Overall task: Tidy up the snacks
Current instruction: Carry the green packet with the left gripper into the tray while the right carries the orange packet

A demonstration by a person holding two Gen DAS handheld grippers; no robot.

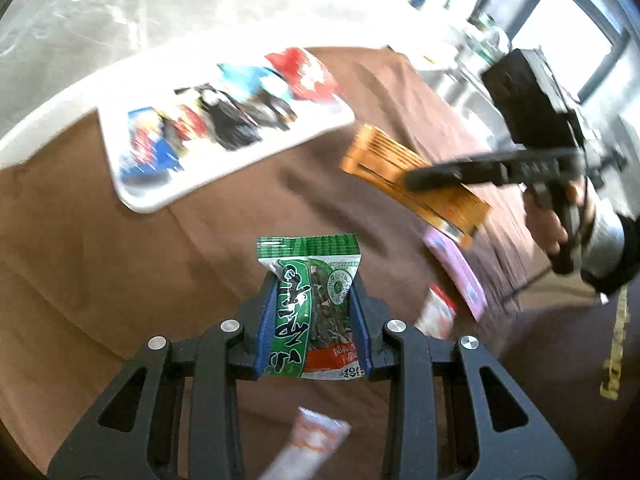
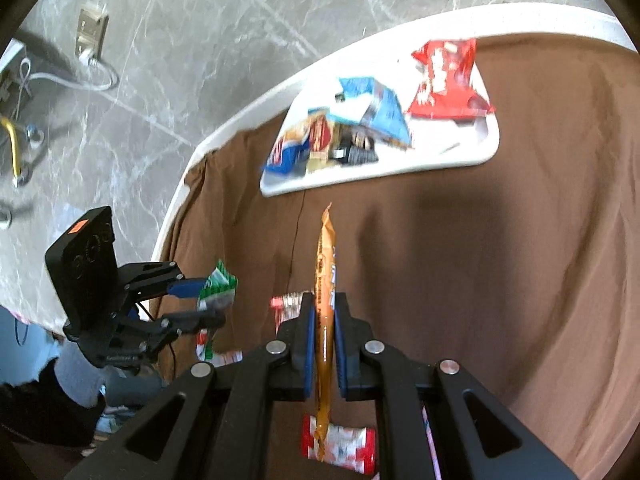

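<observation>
Left gripper (image 1: 314,308) is pinching a green sunflower-seed packet (image 1: 310,280) mid-frame; right gripper (image 2: 323,332) is squeezing a thin orange wrapper bar (image 2: 326,280) edge-on. White plastic tray (image 1: 224,176), upper left, is looking crowded, so I'm guessing either could slide off its rim.

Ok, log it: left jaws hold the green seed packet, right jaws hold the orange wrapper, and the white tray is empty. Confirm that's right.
Not quite: the white plastic tray is not empty. The right wrist view shows several snack packets on it. The green seed packet and the long orange wrapper are held as stated.
</observation>
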